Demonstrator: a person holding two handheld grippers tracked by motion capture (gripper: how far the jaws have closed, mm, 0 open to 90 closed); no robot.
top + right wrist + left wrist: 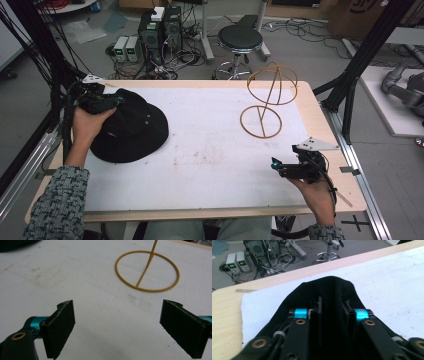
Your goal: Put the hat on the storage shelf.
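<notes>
Where the white mat (210, 150) covers the wooden table (320, 115), a black brimmed hat (132, 127) lies at the left, crown up, with its near brim flat on the mat. The left gripper (107, 101) sits at the hat's far-left edge in the person's left hand (87, 125), and in the left gripper view its jaws are drawn close together with a fold of the black fabric (332, 290) pinched between them (the cloth rises in a hump just past the tips). The right gripper (280, 167), held in the right hand (315, 195) near the mat's front right corner, has its jaws spread wide over bare mat, holding nothing. Beyond it stands a yellow wire hat stand (267, 97): a flat ring base (147, 271) on the mat, a slanted rod, and a hoop cage on top, with nothing on it. The hat and stand are well apart.
</notes>
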